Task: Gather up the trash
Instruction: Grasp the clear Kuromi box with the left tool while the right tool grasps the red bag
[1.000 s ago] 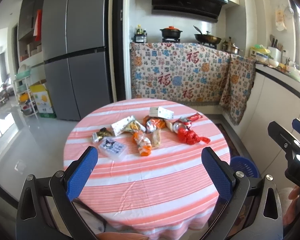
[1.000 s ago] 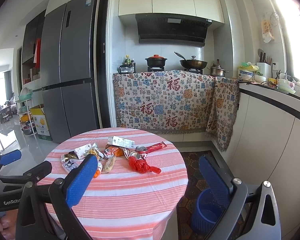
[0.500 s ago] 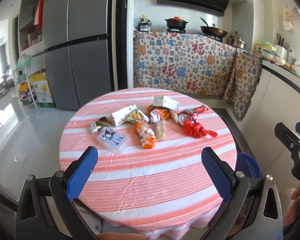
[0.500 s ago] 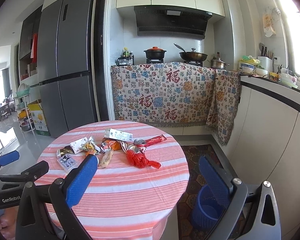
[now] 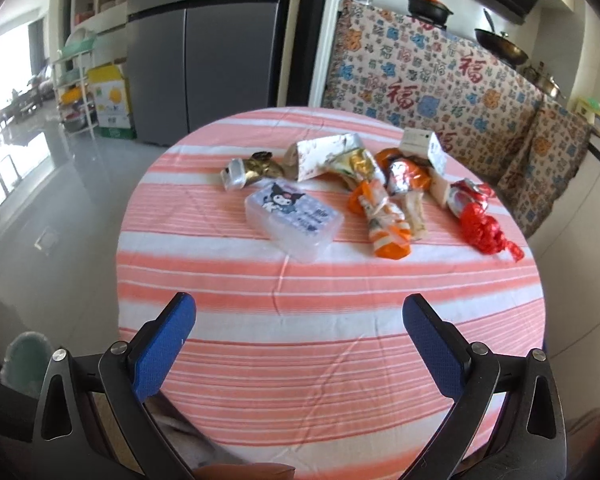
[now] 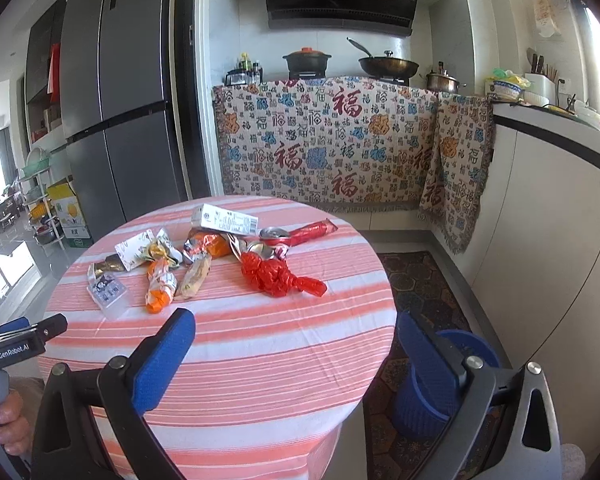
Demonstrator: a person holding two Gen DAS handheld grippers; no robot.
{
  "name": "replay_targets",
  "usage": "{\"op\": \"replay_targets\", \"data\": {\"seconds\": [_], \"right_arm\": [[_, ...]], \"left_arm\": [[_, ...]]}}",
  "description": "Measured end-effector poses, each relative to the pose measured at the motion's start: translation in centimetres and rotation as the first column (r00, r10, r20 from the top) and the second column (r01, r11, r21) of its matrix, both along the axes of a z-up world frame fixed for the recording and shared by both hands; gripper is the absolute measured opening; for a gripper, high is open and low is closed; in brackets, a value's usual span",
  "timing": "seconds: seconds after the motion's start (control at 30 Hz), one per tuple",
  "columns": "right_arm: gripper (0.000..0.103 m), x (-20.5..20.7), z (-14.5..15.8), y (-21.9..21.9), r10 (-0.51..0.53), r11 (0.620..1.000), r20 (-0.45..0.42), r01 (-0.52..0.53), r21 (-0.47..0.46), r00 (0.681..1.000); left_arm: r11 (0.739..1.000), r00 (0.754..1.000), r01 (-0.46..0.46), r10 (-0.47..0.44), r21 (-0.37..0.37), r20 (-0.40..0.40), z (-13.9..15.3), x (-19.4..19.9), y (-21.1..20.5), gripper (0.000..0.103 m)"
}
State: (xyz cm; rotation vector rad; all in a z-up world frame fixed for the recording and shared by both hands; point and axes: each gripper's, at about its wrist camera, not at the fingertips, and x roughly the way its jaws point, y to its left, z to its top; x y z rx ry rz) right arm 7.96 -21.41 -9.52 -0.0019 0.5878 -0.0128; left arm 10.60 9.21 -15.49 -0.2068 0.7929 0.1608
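Note:
Several pieces of trash lie across the far half of a round table (image 5: 300,360) with a pink striped cloth: a clear plastic box (image 5: 294,220) with a cartoon sticker, an orange wrapper (image 5: 384,224), a red plastic bag (image 5: 484,228), a white carton (image 5: 424,146) and foil wrappers (image 5: 328,156). They also show in the right wrist view, such as the red bag (image 6: 276,276). My left gripper (image 5: 300,340) is open and empty above the table's near edge. My right gripper (image 6: 296,360) is open and empty at the near right edge.
A blue bin (image 6: 440,384) stands on the floor to the table's right, behind my right fingers. A pale green bin (image 5: 24,356) is at the left. A grey fridge (image 6: 116,100) and a cloth-draped counter (image 6: 324,144) stand behind the table.
My left gripper has moved forward and tilted down over the table, so the trash looks closer. My right gripper has moved slightly nearer. Both stay open.

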Motion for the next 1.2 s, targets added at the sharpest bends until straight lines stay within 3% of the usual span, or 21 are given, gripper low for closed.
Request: {"op": "replay_targets", "data": {"seconds": [0.1, 0.2, 0.4, 0.57, 0.73, 0.87, 1.0, 1.2], "right_arm": [[0.103, 1.5, -2.2, 0.2, 0.014, 1.0, -0.054, -0.014, 0.002, 0.998], [0.103, 2.8, -4.4, 0.3, 0.017, 1.0, -0.106, -0.018, -0.008, 0.994], [0.103, 4.4, -6.9, 0.0, 0.023, 1.0, -0.174, -0.022, 0.01, 0.984], [0.103, 4.3, -7.3, 0.1, 0.036, 0.999, -0.173, -0.035, 0.009, 0.984], [0.103, 4.5, -7.6, -0.8, 0.013, 1.0, -0.179, -0.013, 0.005, 0.984], [0.103, 5.3, -7.5, -1.6, 0.0, 1.0, -0.181, 0.0, 0.0, 0.984], [0.103, 8.1, -6.6, -2.4, 0.024, 0.997, -0.141, -0.034, -0.066, 0.99], [0.103, 15.9, -9.0, -2.5, 0.188, 0.976, -0.225, -0.207, -0.062, 0.956]], "left_arm": [[1.0, 0.999, -0.009, 0.009, 0.0, -0.045, -1.4, 1.6, 0.8, 0.103], [0.998, 0.995, -0.048, 0.044, -0.046, -0.085, -2.3, 3.2, 1.7, 0.103], [0.986, 0.983, -0.156, 0.15, -0.052, -0.11, -1.8, 8.7, 1.9, 0.103], [0.968, 0.959, -0.249, 0.249, 0.015, -0.138, -3.1, 14.2, 2.2, 0.103], [0.953, 0.931, -0.288, 0.302, 0.093, -0.204, -5.9, 16.8, 2.5, 0.103], [0.965, 0.938, -0.253, 0.261, 0.066, -0.226, -6.6, 16.3, 3.0, 0.103], [0.987, 0.953, -0.144, 0.157, 0.065, -0.261, -6.6, 15.6, 3.1, 0.103], [0.997, 0.959, 0.02, 0.0, 0.068, -0.282, -6.3, 14.2, 3.4, 0.103]]}}
